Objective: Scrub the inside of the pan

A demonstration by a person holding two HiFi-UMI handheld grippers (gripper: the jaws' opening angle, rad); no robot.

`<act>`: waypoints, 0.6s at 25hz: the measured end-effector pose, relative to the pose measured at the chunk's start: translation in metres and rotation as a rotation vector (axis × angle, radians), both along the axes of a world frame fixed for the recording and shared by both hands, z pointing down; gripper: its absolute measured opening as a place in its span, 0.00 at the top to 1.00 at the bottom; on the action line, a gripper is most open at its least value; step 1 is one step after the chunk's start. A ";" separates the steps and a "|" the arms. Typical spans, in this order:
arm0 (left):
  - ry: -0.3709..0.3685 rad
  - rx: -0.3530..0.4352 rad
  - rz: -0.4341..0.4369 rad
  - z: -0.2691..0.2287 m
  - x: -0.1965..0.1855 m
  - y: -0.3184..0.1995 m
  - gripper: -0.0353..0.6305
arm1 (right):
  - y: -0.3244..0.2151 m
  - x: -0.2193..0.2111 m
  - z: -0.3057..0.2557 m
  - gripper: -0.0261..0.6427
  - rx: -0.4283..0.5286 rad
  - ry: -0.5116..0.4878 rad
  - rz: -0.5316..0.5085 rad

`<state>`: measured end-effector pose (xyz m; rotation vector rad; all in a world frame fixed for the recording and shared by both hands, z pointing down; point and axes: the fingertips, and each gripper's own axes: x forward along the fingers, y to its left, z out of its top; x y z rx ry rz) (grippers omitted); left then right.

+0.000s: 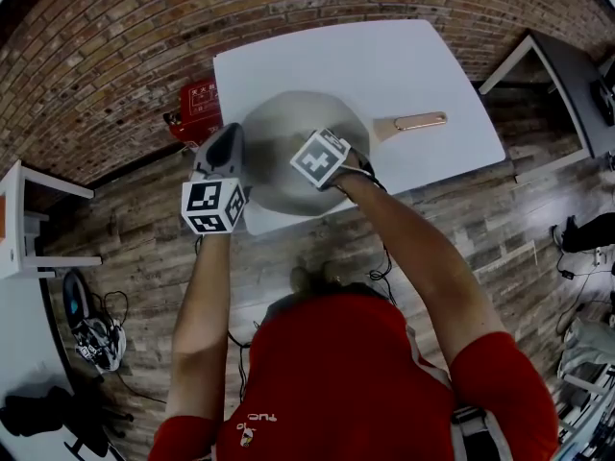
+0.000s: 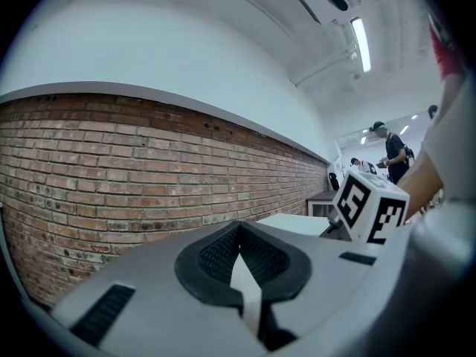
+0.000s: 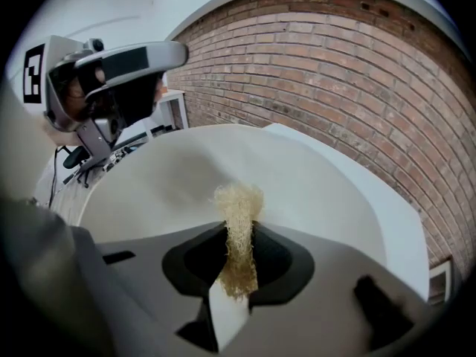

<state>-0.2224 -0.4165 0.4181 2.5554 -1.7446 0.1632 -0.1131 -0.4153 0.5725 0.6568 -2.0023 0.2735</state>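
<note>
Brick wall [image 1: 115,56] runs behind a white table [image 1: 404,65], which stands on a wooden floor [image 1: 125,267]. On this table I see the grey pan [image 1: 283,118], with its handle [image 1: 415,121] pointing to my right. My right gripper [image 3: 238,225] is inside the pan. Its jaws are pressed together on a straw-coloured scrubber [image 3: 238,198], and the fibrous tuft sticks out past the tips toward the pan's inner wall. I cannot tell if the tuft touches the metal. My left gripper [image 2: 239,233] is at the pan's left rim, jaws closed against each other with nothing between them.
</note>
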 end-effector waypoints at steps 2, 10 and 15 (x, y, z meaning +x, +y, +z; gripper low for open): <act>0.001 0.000 -0.005 0.001 -0.002 0.002 0.93 | 0.016 -0.018 -0.004 0.83 -0.008 -0.027 -0.061; 0.004 0.002 -0.029 0.000 -0.008 0.013 0.93 | 0.056 -0.064 -0.007 0.83 -0.021 -0.042 -0.219; 0.004 0.005 -0.034 0.000 -0.012 0.021 0.93 | 0.049 -0.042 -0.001 0.83 -0.006 0.004 -0.180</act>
